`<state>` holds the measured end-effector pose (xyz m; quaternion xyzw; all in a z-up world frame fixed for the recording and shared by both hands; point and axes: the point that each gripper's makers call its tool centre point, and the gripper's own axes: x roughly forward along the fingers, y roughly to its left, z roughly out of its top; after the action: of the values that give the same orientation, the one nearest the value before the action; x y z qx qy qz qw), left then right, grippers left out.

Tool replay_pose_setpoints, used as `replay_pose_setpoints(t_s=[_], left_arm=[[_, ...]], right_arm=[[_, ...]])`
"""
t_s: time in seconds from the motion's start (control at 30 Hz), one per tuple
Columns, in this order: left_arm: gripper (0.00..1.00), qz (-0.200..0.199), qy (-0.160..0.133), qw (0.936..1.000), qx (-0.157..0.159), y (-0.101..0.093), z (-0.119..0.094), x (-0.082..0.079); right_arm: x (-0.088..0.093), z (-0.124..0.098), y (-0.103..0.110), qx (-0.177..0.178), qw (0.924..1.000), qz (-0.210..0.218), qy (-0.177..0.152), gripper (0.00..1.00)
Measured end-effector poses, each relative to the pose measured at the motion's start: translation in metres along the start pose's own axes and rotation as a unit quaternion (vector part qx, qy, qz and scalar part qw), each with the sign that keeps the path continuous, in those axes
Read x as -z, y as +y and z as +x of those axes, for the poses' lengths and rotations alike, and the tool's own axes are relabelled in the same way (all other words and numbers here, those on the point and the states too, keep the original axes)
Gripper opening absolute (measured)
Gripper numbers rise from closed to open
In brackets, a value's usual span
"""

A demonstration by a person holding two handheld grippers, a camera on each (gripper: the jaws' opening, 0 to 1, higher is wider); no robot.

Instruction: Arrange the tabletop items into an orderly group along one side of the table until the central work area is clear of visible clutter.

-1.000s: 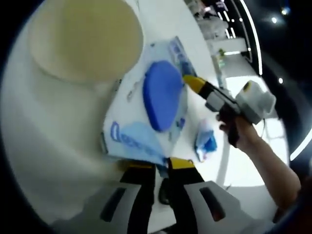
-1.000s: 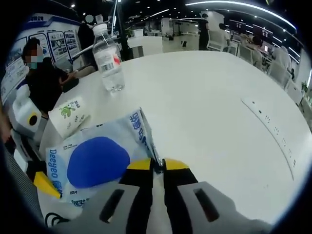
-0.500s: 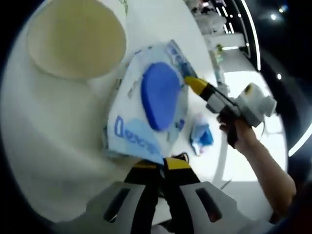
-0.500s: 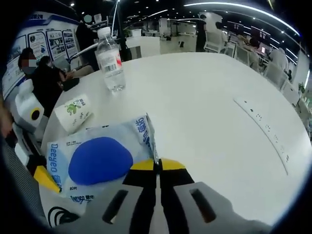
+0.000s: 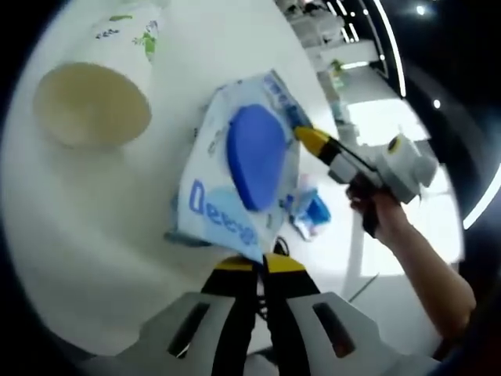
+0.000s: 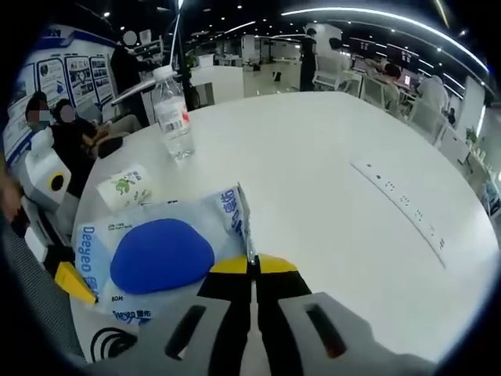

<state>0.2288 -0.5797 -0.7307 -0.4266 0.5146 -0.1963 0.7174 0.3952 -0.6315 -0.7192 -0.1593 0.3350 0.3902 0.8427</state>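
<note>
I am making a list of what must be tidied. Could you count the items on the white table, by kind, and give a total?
Wet-wipes pack: 1
Paper cup: 1
Water bottle: 1
Small blue wrapper: 1
Total: 4
Both the left gripper and the right gripper are shut on edges of the wet-wipes pack.

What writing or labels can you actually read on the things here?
"Deeyeo": on the wipes pack, along its edge; in the left gripper view only "Dee" reads clearly.
"80": small print on the pack's lower edge; the rest is too small to read.
Paper cup: green print, unreadable.
Bottle: red label, unreadable.
Wall posters: too blurred.
</note>
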Motion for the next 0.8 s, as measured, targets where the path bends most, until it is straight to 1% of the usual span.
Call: replay_pose_setpoints(t_s=[0.27, 0.43, 0.6, 0.8], left_arm=[[0.00, 0.020, 0.001, 0.9998, 0.001, 0.000, -0.010, -0.004], [0.00, 0.036, -0.001, 0.9994, 0.002, -0.002, -0.017, -0.011], [0.00, 0.057, 0.000, 0.9984, -0.001, -0.001, -0.023, -0.025], [0.00, 0.087, -0.004, 0.9962, -0.007, -0.001, -0.030, -0.046]], right_arm=[[0.002, -0.015, 0.000, 0.015, 0.9999, 0.008, -0.001, 0.00], [0.004, -0.025, -0.002, 0.027, 0.9995, 0.015, -0.002, 0.00], [0.008, -0.034, -0.006, 0.035, 0.9991, 0.024, -0.002, 0.00], [0.015, -0.046, -0.008, 0.047, 0.9982, 0.038, -0.003, 0.00]])
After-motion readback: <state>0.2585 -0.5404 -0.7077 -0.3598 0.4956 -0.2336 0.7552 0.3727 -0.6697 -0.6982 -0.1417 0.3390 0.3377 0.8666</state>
